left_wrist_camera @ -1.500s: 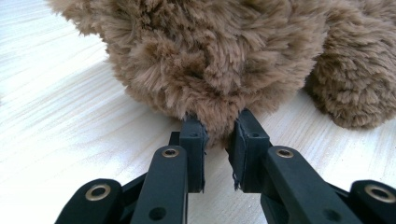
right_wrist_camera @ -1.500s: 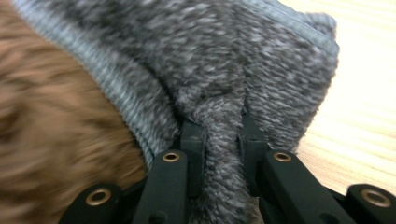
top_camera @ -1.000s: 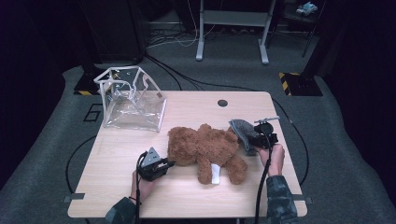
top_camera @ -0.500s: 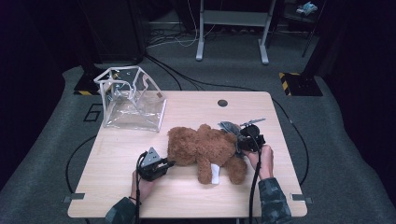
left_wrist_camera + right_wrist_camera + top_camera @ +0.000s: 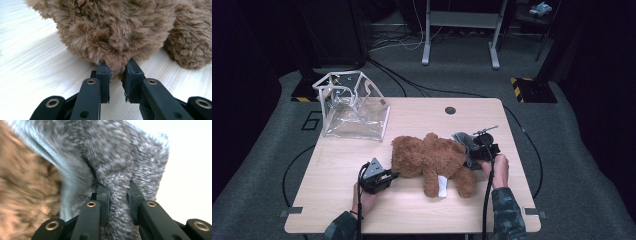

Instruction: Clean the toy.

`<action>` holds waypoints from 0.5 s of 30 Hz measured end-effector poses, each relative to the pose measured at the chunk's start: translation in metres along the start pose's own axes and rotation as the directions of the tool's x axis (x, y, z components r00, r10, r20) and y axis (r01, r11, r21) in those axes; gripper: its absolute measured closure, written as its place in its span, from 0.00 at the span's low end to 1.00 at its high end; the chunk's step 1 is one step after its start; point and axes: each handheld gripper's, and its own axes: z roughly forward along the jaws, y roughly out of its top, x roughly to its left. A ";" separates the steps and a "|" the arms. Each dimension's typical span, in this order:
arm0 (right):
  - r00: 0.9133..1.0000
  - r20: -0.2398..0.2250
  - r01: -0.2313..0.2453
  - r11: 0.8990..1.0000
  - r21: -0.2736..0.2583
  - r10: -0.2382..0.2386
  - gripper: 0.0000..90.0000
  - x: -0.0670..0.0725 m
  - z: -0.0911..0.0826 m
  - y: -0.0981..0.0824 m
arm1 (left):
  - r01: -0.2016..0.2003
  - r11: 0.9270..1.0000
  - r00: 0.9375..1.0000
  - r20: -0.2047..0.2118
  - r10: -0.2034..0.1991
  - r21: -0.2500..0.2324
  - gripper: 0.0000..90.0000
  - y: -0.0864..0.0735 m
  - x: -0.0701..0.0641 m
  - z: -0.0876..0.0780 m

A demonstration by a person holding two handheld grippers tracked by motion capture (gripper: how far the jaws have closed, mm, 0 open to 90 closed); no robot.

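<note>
One brown teddy bear lay on its side near the middle of the pale wooden surface, worked from both ends by two claws. The left claw had its jaws pinched on a tuft of the bear's fur at the head end, seen close in the left gripper view. The right claw gripped one piece of grey knitted cloth lying against the bear's back end. One clear plastic bag with white trim stood well apart at the far left corner.
</note>
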 end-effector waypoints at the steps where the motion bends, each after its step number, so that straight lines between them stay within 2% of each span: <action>1: 1.000 -0.006 -0.018 0.999 -0.028 0.018 0.86 -0.003 -0.006 0.002 | -0.001 1.000 1.000 -0.001 0.001 0.000 0.85 0.000 0.000 0.000; 3: 0.999 -0.033 -0.029 0.997 -0.073 0.027 0.85 -0.003 -0.014 0.009 | -0.002 1.000 1.000 -0.001 0.002 0.001 0.85 0.000 0.000 0.000; 4: 0.999 -0.041 -0.029 0.996 -0.079 0.026 0.86 0.000 -0.015 0.013 | -0.007 1.000 1.000 0.002 0.007 0.007 0.85 0.000 0.000 0.000; 7: 0.998 -0.050 0.021 0.998 -0.059 -0.024 0.86 0.009 -0.002 0.025 | -0.010 1.000 1.000 -0.001 0.010 0.010 0.85 0.001 0.000 0.000; 9: 0.999 -0.025 0.045 0.999 -0.023 -0.046 0.86 0.013 0.013 0.028 | -0.009 1.000 1.000 -0.005 0.009 0.002 0.85 0.000 0.000 0.001; 11: 0.999 -0.021 0.033 0.999 -0.012 -0.034 0.86 0.010 0.023 0.029 | -0.014 1.000 1.000 0.002 0.014 0.012 0.85 0.001 0.001 0.000; 13: 1.000 -0.003 0.011 1.000 -0.015 -0.011 0.86 0.006 0.024 0.029 | -0.016 1.000 1.000 0.001 0.016 0.010 0.85 0.001 0.000 0.001; 14: 0.999 0.035 0.002 1.000 0.000 -0.002 0.86 0.005 0.023 0.029 | -0.019 1.000 1.000 0.002 0.019 0.012 0.85 0.001 0.000 0.001; 15: 0.997 0.073 0.014 1.000 0.012 -0.015 0.86 0.002 0.022 0.029 | -0.015 1.000 1.000 0.004 0.015 0.015 0.85 0.001 0.000 0.000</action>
